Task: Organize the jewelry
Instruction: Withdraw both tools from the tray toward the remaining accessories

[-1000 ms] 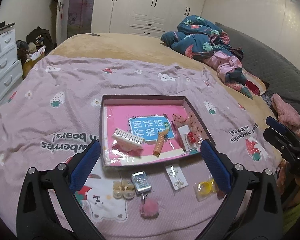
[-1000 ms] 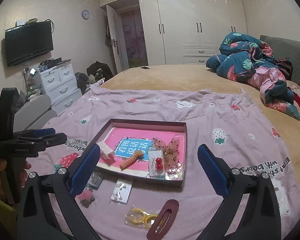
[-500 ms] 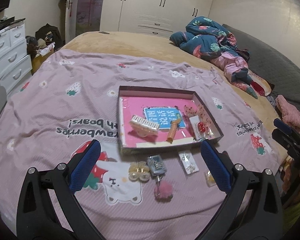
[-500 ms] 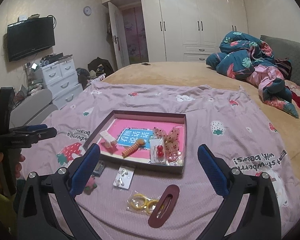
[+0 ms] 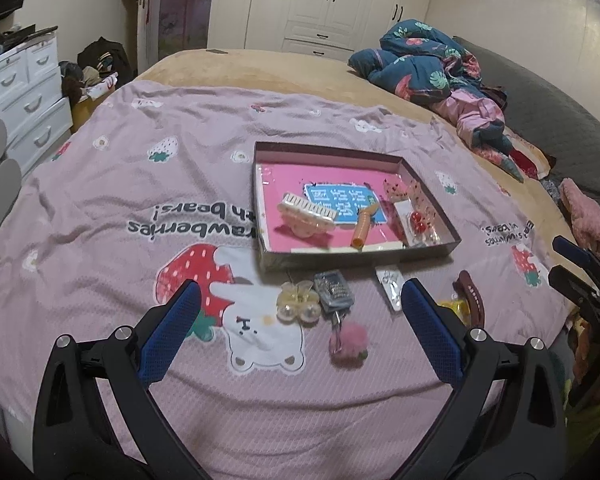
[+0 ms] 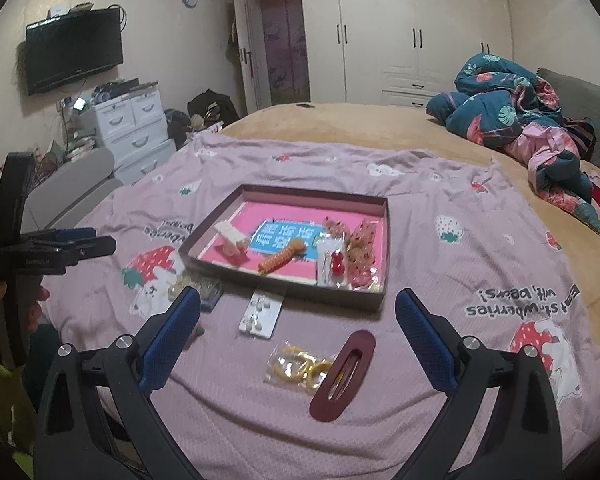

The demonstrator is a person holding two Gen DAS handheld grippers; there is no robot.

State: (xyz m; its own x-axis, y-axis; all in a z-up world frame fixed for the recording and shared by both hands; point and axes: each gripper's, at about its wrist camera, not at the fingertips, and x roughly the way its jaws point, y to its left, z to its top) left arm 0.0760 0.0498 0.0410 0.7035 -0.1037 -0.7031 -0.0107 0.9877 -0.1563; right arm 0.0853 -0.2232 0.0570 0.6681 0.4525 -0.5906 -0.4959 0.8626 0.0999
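Observation:
A shallow pink-lined box [image 5: 436,253] [image 6: 383,248] lies on the lilac bedspread and holds a cream comb clip [image 5: 306,212], an orange spiral clip [image 5: 363,226] and packets of red earrings [image 6: 336,262]. In front of it lie a pearl clip [image 5: 298,302], a glitter clip [image 5: 334,291], a pink pompom [image 5: 348,340], an earring card [image 6: 261,314], a bag of yellow rings [image 6: 300,365] and a maroon hair clip [image 6: 343,374]. My left gripper [image 5: 298,326] hovers open above the pearl clip. Above the yellow rings my right gripper [image 6: 298,332] is open and empty.
A crumpled teal floral quilt [image 5: 432,66] lies at the bed's far right, by a grey headboard [image 5: 560,120]. White drawers [image 6: 134,128] and a wall TV [image 6: 74,50] stand left of the bed. White wardrobes [image 6: 400,28] fill the back wall.
Both grippers have drawn back and up from the box, so more of the bedspread and all the loose pieces show. Both stayed open.

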